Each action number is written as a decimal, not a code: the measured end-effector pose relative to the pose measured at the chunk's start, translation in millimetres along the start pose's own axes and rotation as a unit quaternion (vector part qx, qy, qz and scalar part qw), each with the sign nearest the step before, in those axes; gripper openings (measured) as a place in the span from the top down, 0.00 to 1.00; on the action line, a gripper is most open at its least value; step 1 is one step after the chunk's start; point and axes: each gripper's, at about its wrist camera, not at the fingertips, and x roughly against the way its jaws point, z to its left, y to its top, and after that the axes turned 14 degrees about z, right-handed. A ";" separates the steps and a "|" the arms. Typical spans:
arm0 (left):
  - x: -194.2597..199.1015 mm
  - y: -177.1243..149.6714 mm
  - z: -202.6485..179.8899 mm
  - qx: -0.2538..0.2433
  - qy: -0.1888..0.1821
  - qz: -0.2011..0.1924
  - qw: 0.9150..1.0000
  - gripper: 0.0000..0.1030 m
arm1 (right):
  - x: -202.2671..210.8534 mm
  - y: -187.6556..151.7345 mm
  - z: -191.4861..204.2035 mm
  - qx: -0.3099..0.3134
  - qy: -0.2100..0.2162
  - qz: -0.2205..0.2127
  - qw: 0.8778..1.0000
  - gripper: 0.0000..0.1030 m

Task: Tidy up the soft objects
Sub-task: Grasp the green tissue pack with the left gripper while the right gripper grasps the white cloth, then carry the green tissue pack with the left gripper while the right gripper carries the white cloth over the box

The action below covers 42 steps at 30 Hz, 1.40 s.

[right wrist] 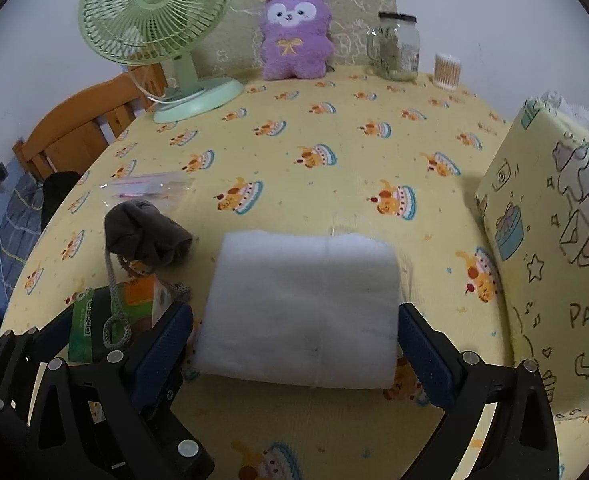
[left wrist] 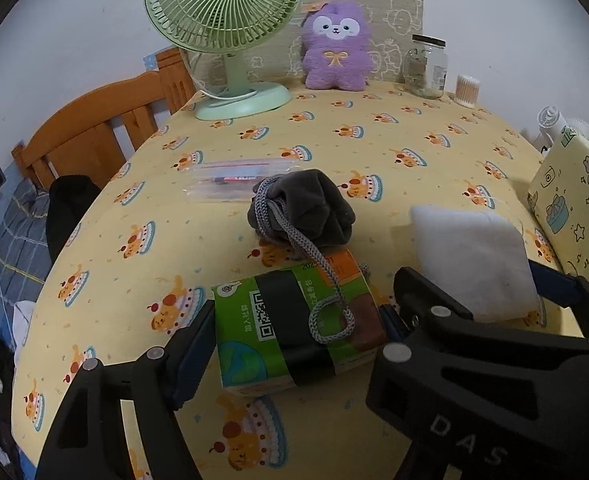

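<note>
A green tissue pack [left wrist: 294,328] lies on the yellow tablecloth between the fingers of my left gripper [left wrist: 298,332], which touch its sides. A grey drawstring pouch [left wrist: 302,208] sits just beyond it, its cord draped over the pack. A folded white soft pad [right wrist: 302,308] lies between the fingers of my right gripper [right wrist: 294,336], which stand at its two sides. The pad also shows in the left wrist view [left wrist: 470,256], and the pack [right wrist: 106,320] and pouch [right wrist: 146,236] in the right wrist view. A purple plush toy [left wrist: 336,48] sits at the back.
A green desk fan [left wrist: 222,20] stands back left. A glass jar [left wrist: 426,66] and a cotton swab tub [left wrist: 467,90] stand back right. A clear plastic pen pouch [left wrist: 238,180] lies left of centre. A printed yellow cushion [right wrist: 554,240] stands at the right. A wooden headboard [left wrist: 94,132] is beyond the left edge.
</note>
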 end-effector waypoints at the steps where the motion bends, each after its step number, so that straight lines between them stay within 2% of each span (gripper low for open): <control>1: -0.1 0.1 -0.5 -0.001 0.001 -0.001 1.000 0.23 | -1.0 0.5 0.2 -0.002 -0.001 0.003 1.000 0.02; 2: -0.3 0.2 -0.8 -0.002 0.001 -0.001 1.000 0.23 | -1.2 1.0 0.5 -0.001 -0.004 0.004 1.000 0.03; 4: -0.5 0.2 -1.2 -0.004 0.000 0.000 1.000 0.23 | -0.9 0.5 1.3 -0.002 -0.019 0.004 1.000 0.12; 9: 1.6 -1.7 -5.7 -0.010 0.002 -0.002 1.000 0.23 | 1.9 -4.0 2.5 0.005 -0.029 -0.004 1.000 0.25; 11: 2.4 -2.9 -8.6 -0.014 -0.005 -0.001 1.000 0.24 | 4.3 -5.9 3.2 0.011 -0.028 -0.006 1.000 0.32; 13: 3.7 -4.7 -11.8 -0.018 -0.008 -0.002 1.000 0.24 | 7.7 -7.9 4.2 0.018 -0.027 -0.008 0.999 0.43; 19: 11.5 -9.5 -16.8 -0.020 -0.032 -0.001 0.999 0.24 | 15.3 -13.4 0.8 0.023 -0.009 -0.007 1.000 0.57; 42: 65.9 -18.6 -35.8 -0.029 -0.029 -0.052 0.998 0.24 | 71.9 -26.8 -15.2 0.018 0.002 -0.060 0.998 0.60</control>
